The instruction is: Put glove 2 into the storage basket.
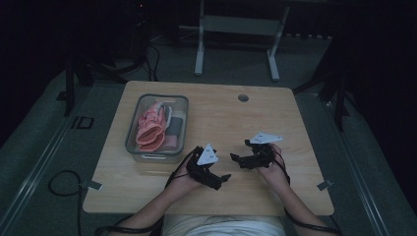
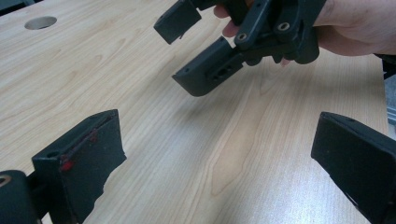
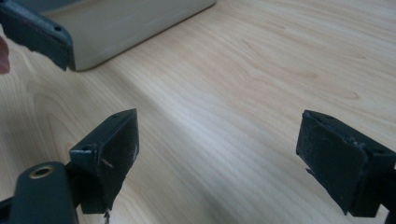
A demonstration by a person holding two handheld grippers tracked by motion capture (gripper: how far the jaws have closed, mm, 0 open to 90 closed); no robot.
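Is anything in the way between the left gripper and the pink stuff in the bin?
Only the bin's own wall. The left gripper is open over bare table, just right of the clear bin. The pink cloth lies inside, so the gripper must go over the rim.

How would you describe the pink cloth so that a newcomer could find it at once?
Start at the wooden table and look to its left half, where a clear plastic bin sits. The pink cloth lies bunched inside, the brightest item there, beside a grey piece.
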